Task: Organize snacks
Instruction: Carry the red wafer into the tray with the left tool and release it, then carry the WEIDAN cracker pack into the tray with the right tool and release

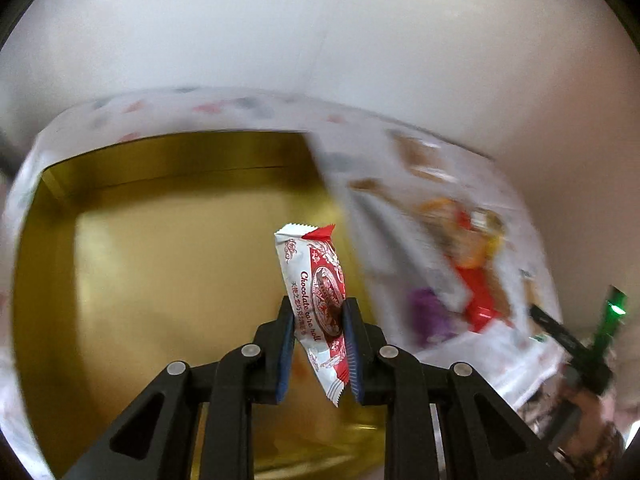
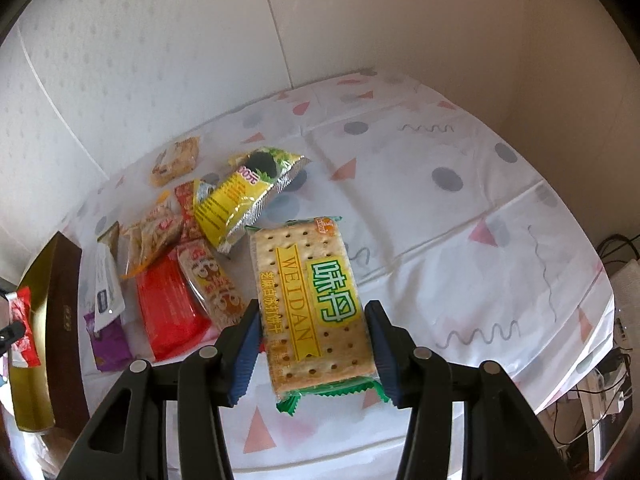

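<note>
My left gripper (image 1: pixel 318 320) is shut on a red and white chocolate roll packet (image 1: pixel 316 284), which hangs over the open gold box (image 1: pixel 160 280). The box's inside shows no snacks. My right gripper (image 2: pixel 312 328) is shut on a cracker pack (image 2: pixel 316 304) with a yellow and green label, held above the patterned tablecloth (image 2: pixel 460 220). In the right wrist view the gold box (image 2: pixel 36 320) stands at the far left edge, with the same red packet (image 2: pixel 22 326) over it. A pile of snacks (image 2: pixel 188 240) lies between the box and the cracker pack.
The pile holds a yellow packet (image 2: pixel 240 196), a red pack (image 2: pixel 170 308), a purple pack (image 2: pixel 108 340) and several others. White walls rise behind the table. Cables and devices (image 2: pixel 608 360) lie beyond the table's right edge. The right half of the cloth is bare.
</note>
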The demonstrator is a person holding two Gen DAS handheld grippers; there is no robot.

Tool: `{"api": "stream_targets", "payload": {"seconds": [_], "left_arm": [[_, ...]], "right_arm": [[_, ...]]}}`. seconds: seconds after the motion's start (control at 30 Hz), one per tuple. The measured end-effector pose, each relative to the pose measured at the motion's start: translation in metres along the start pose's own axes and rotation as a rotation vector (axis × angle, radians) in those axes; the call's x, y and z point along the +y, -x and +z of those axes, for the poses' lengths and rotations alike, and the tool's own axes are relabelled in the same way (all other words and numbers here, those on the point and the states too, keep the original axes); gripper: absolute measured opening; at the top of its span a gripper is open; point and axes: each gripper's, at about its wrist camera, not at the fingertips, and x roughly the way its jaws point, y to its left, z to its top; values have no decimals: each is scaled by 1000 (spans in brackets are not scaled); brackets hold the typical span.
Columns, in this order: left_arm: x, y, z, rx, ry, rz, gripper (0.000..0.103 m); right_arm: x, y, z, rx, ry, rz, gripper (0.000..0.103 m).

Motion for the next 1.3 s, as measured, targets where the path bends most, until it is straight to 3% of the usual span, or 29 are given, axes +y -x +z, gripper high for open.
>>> {"api": "stream_targets", "payload": {"seconds": [0.23,0.4,0.53,0.67,0.77,0.8,0.83,1.0,1.1,1.17,1.3], "left_arm": [[74,-18,9,34,109,131,23],[110,-26,17,49,148,178,23],[120,-26,26,29,119,220,23],[128,-27,36,20,83,317,25],[131,-25,39,6,64,401,47],[133,-22,38,-7,68,432,60],[136,-17,37,-25,78,446,64],[145,3,30,-69,116,413,63],[142,4,23,-53,120,394,49],[133,3,15,-31,109,378,47],[126,-14,9,27,59,447,33]], "right_arm": [[14,6,7,-34,24,-6,52],[26,14,8,-56,49,-4,52],[34,20,8,-66,62,0,52],[46,25,8,-76,94,11,52],[53,29,8,-80,95,30,52],[55,31,7,-83,98,35,52],[58,32,7,-85,102,43,52],[75,37,7,-91,131,85,52],[88,40,7,-94,155,112,52],[97,42,8,-95,172,133,52],[122,46,9,-90,227,187,52]]}}
